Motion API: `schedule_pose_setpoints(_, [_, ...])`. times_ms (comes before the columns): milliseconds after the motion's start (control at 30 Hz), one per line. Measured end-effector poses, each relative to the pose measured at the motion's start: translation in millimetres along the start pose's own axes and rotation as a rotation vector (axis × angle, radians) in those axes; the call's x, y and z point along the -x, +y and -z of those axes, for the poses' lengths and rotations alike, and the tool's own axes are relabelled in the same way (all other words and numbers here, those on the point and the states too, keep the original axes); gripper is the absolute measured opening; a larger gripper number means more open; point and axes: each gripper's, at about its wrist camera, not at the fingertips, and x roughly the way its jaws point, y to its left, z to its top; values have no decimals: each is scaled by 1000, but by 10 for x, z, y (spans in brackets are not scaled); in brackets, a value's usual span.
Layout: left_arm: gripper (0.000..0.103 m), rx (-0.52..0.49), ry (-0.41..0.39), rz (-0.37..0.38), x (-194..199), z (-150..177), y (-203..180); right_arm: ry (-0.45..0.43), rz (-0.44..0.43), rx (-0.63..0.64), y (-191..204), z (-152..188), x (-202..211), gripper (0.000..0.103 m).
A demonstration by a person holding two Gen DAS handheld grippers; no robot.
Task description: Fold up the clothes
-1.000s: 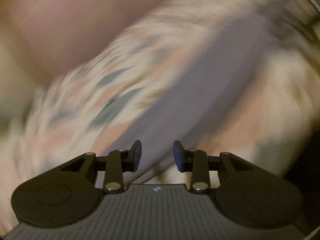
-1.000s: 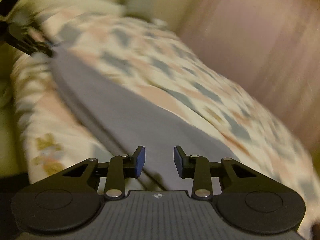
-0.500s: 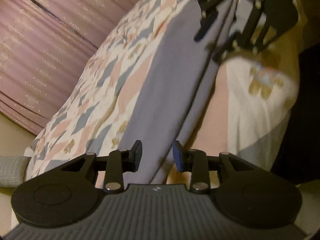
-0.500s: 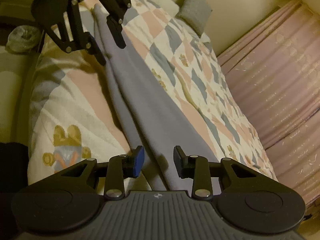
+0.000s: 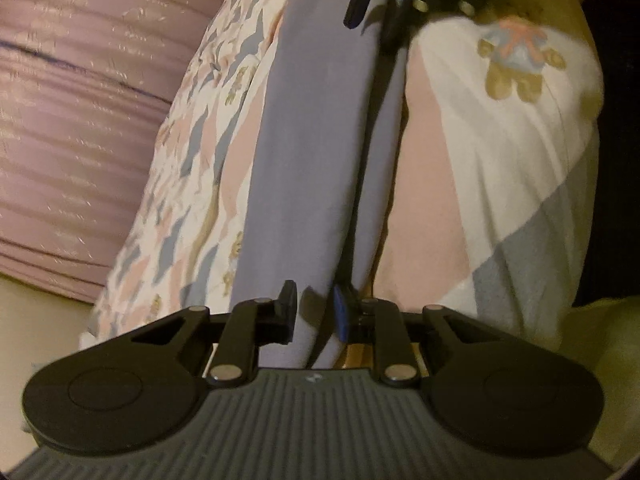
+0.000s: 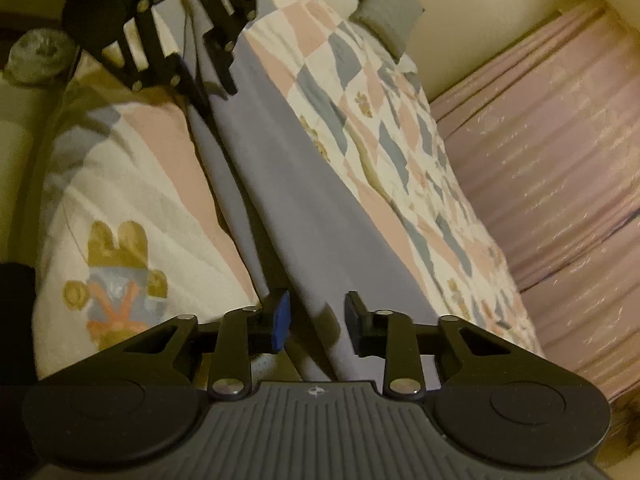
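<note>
Straddling opposite ends of the cloth on the bed, my left claw and right claw are both partly open, gripping nothing. It looks soft, light and limp, so I'd pinch the folded edge between each claw's fingers.

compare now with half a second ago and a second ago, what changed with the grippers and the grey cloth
The heavy motion blur of a second ago has gone, so the sweep has slowed. Since half a second ago the left gripper and right gripper have drawn closer together along the grey garment. Unchanged: both sets of jaws are open around it, neither clamping, and it lies as a long strip on the patchwork quilt.
</note>
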Motion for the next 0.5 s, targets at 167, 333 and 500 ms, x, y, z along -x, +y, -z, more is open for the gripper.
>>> schedule_pose_setpoints(167, [2,57,-24,-75,172,46,58,-46,47,61,38,40,138,0])
schedule_pose_setpoints(333, [3,91,5,-47,159,85,-101,-46,35,97,136,105,240,0])
schedule_pose_setpoints(500, [5,147,31,-50,87,112,-177,1,39,135,326,127,123,7])
